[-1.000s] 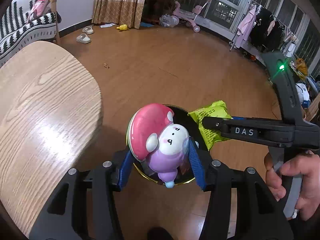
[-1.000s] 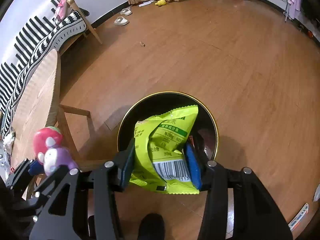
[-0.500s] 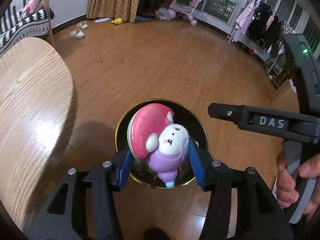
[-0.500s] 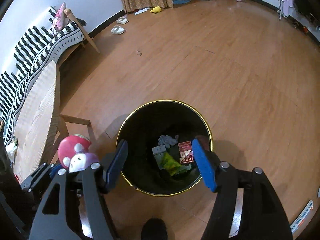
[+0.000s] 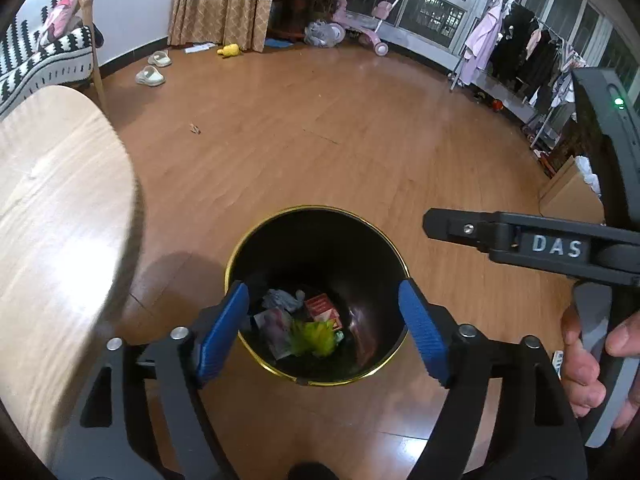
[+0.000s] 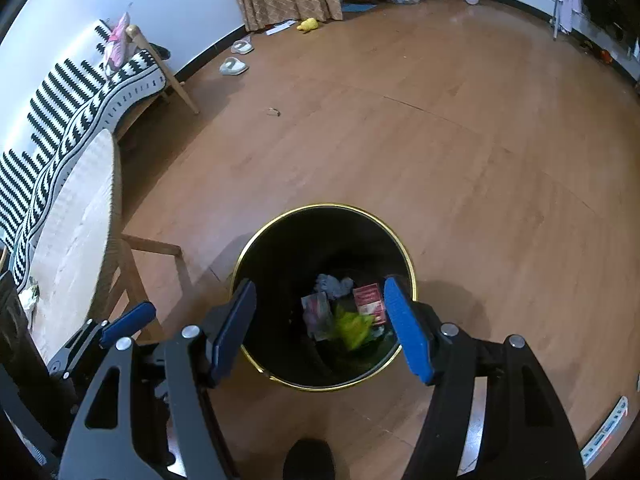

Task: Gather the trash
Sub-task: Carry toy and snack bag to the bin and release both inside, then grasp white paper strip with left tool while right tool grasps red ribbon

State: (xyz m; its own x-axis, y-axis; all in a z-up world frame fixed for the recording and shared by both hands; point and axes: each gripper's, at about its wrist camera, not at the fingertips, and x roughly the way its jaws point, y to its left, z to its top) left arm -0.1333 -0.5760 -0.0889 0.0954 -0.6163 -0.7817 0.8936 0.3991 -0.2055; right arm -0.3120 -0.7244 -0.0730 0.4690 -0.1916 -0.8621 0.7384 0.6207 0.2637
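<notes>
1. Left wrist view. Left tongs (image 5: 324, 332): spread wide, blue pads (image 5: 224, 332) apart, nothing between them; poised directly above the bin (image 5: 316, 216).
2. Same view. Bin: black, gold rim, standing on the wooden floor (image 5: 320, 120) just beside the tabletop (image 5: 52, 208). Contents at the bottom: yellow-green wrapper (image 5: 314, 336), red packet (image 5: 322, 308), grey crumpled wad (image 5: 282, 300), pale pinkish wrapper (image 5: 276, 326).
3. Same view. Right tongs' handle, marked DAS, crossing at right, gripped by the right hand (image 5: 592, 364); tips out of frame.
4. Right wrist view. Right tongs (image 6: 324, 328): released, pads set wide, empty, likewise over the bin (image 6: 324, 210).
5. Same view. Same litter visible inside: yellow-green wrapper (image 6: 352, 328), red packet (image 6: 370, 298), grey wad (image 6: 334, 284), pinkish wrapper (image 6: 318, 314). One blue tip of the left tongs showing at lower left.
6. Same view. Tabletop (image 6: 76, 216) seen edge-on at left; small crumpled scrap (image 6: 30, 296) near its close end, possibly litter, too small to identify.
7. Progress, judged. Several pieces deposited; both tongs free for another pick. Remaining: that scrap on the tabletop if it is trash, plus a small fleck on the floor (image 6: 274, 111). Slippers (image 6: 234, 66) and yellow toy (image 6: 308, 24) by the curtain likely belongings, not rubbish.
</notes>
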